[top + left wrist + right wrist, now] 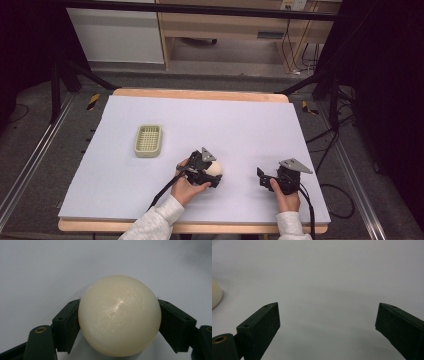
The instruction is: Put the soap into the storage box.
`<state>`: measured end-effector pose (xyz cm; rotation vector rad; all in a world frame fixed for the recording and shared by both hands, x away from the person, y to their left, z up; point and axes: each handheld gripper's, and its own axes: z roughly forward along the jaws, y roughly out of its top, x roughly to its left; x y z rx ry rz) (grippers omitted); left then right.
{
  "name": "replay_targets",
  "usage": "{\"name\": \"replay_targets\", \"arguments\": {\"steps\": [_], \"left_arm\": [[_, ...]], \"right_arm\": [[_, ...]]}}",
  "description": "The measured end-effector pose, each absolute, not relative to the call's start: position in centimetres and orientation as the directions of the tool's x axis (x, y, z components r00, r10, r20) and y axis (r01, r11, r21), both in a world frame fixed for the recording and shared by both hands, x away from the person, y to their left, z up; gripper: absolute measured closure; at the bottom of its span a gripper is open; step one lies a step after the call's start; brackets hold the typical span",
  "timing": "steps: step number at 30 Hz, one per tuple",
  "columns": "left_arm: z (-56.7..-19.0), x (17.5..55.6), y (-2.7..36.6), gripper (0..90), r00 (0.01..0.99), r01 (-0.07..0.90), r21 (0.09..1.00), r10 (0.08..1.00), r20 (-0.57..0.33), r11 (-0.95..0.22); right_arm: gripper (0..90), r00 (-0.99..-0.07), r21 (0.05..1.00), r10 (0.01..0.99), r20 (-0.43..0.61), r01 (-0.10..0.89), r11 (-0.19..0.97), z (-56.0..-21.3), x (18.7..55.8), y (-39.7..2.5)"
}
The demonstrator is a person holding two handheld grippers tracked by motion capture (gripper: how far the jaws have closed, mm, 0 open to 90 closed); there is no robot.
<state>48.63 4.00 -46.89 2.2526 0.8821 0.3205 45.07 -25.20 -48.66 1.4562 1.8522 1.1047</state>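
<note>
Ball (119, 315): cream, round, no long axis to tell; lower centre of the high view, on the white sheet (240, 125).
Left gripper (212, 175): jaws clamped on the ball's two sides.
Right gripper (261, 177): jaws wide apart, holding nothing, right of the ball.
Basket (148, 140): upper left, well apart; bare sheet between.

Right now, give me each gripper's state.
Left gripper: shut on the cream ball.
Right gripper: open, holding nothing.

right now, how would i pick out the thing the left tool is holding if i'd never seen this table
Start at the pale sheet covering the table and look to its near edge, left of centre, where the left tool sits. Between its jaws is a cream ball, both black pads pressed to its sides. It is smooth, glossy and round, unlike the ribbed green basket farther back on the left.
</note>
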Motion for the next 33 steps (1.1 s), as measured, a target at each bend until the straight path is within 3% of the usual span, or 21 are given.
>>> {"name": "replay_targets", "arguments": {"steps": [33], "left_arm": [[-43.6, 47.8, 9.1, 24.0, 0.729, 0.489, 0.707, 0.685, -0.009, -0.511]], "right_arm": [[6.0, -0.273, 0.848, 0.959, 0.074, 0.524, 0.083, -48.7, 45.1, -25.2]]}}
